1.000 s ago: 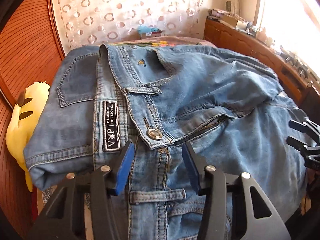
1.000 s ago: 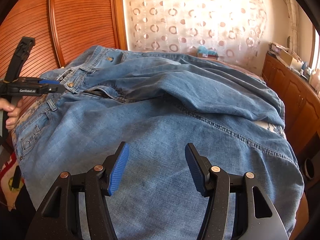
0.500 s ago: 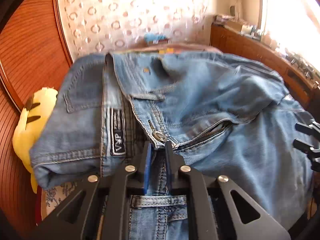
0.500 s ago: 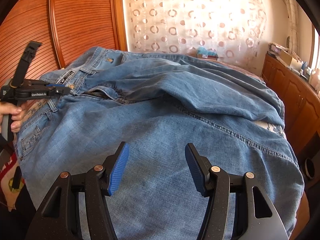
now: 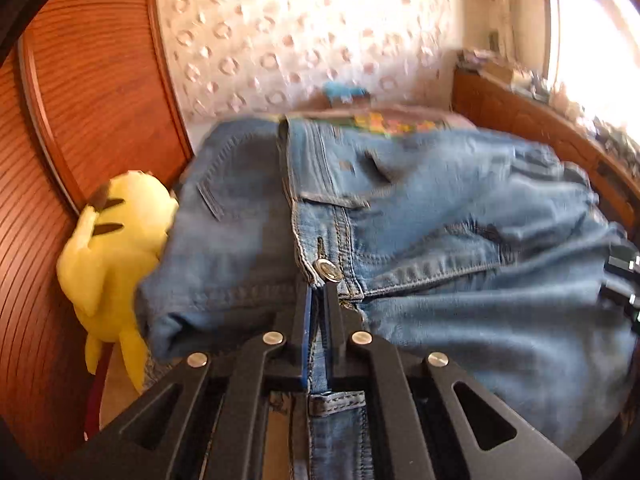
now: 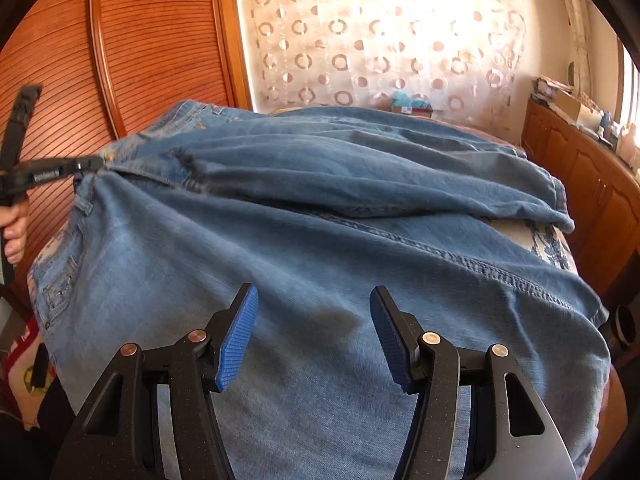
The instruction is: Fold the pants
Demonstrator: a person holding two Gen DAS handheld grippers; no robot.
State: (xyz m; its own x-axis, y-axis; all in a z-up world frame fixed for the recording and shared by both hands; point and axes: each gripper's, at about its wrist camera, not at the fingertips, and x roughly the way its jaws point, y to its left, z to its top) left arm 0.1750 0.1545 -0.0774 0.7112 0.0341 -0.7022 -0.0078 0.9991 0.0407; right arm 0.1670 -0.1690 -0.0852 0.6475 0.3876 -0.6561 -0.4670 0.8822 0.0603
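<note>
A: Where are the pants [image 6: 320, 264]?
B: Spread over the bed [image 6: 548, 242], beside a yellow plush toy [image 5: 116, 248].
A: The left hand-held gripper [image 5: 318, 300]?
B: Clamped tight on the waistband just below the metal button [image 5: 327, 270].
A: The right hand-held gripper [image 6: 314, 332]?
B: Jaws apart over a leg, gripping nothing. Any writing is too blurred to read.

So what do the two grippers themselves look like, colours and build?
Both are alike. The left gripper and right gripper have matte black plastic frames with triangular cut-outs and round silver rivets at the pivots. The jaws carry ribbed blue pads. In the right wrist view, the left gripper shows small white lettering on its side, too small to read. No cables or sleeves show.
</note>
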